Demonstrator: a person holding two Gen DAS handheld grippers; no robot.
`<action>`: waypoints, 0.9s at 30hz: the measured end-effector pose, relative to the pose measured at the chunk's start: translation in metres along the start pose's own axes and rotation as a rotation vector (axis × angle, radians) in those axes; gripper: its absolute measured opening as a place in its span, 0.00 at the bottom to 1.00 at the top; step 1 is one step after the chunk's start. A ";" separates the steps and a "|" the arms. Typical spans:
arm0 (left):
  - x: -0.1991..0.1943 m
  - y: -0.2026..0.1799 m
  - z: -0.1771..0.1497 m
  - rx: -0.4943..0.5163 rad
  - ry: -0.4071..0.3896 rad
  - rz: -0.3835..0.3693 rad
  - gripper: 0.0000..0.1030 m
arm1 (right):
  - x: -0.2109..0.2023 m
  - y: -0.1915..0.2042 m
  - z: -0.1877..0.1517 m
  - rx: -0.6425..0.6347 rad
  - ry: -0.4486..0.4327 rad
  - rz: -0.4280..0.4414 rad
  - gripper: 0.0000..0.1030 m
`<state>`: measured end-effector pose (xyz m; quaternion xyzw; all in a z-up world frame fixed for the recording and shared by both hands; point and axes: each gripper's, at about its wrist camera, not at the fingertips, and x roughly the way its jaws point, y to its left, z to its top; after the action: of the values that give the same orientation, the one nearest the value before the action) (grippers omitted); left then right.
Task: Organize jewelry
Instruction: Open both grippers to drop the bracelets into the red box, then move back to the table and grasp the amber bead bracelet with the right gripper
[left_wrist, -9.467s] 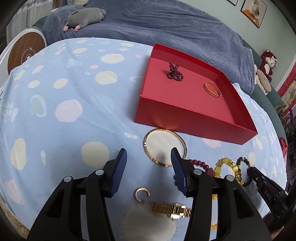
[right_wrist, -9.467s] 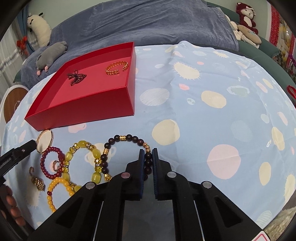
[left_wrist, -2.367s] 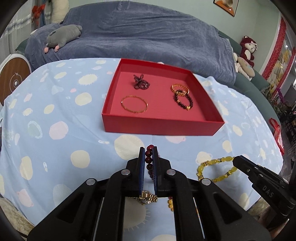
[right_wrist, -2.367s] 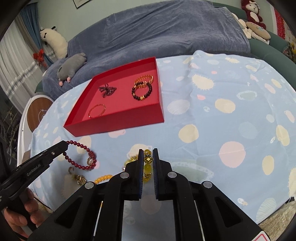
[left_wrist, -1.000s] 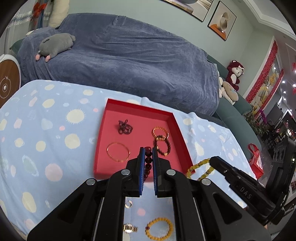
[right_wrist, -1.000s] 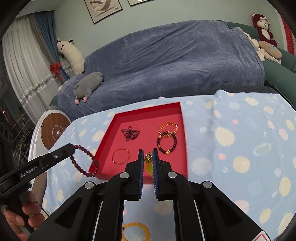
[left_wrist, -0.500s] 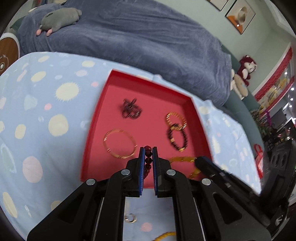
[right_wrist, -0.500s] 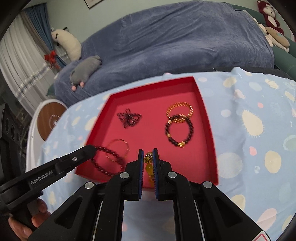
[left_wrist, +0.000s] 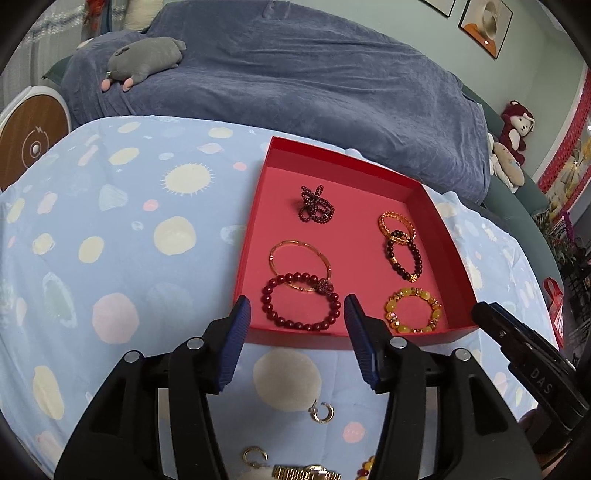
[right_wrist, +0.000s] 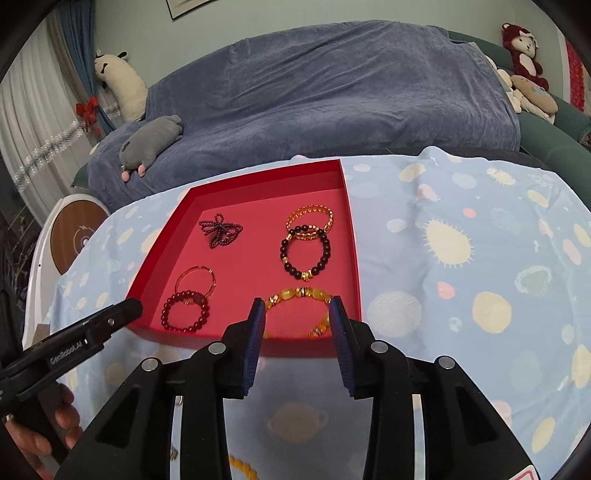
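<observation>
Both hand-held grippers are opening over the red tray (left_wrist: 458, 266), pads clear of the jewelry. The left hand-held gripper (left_wrist: 297, 308) frames the red bead bracelet (left_wrist: 300, 301) lying inside; only its view shows the earrings (left_wrist: 322, 412) and cut-off watch (left_wrist: 306, 472). The right hand-held gripper (right_wrist: 297, 308) partly hides the yellow bracelet (right_wrist: 297, 294).

1. A pale green wall (left_wrist: 406, 22) carried framed pictures (left_wrist: 484, 27).
2. A sofa under a dark blue throw (right_wrist: 332, 92) stood behind the table.
3. A light blue cloth with pastel spots (left_wrist: 110, 240) covered the table.
4. White curtains (right_wrist: 29, 122) hung at the left.
5. Plush toys (right_wrist: 522, 48) sat at the sofa's right end.
</observation>
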<state>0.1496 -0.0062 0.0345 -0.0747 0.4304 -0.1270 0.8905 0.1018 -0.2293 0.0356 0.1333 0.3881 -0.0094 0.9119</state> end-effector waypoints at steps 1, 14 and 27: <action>-0.003 0.001 -0.003 -0.001 0.000 0.003 0.50 | -0.004 -0.001 -0.003 0.000 0.001 0.001 0.35; -0.037 0.016 -0.049 -0.023 0.038 0.024 0.50 | -0.037 0.004 -0.062 -0.001 0.097 0.023 0.35; -0.051 0.011 -0.096 0.031 0.097 0.024 0.51 | -0.048 0.020 -0.104 -0.020 0.181 0.050 0.35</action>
<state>0.0451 0.0170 0.0107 -0.0495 0.4719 -0.1265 0.8711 -0.0027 -0.1880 0.0060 0.1340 0.4656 0.0294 0.8743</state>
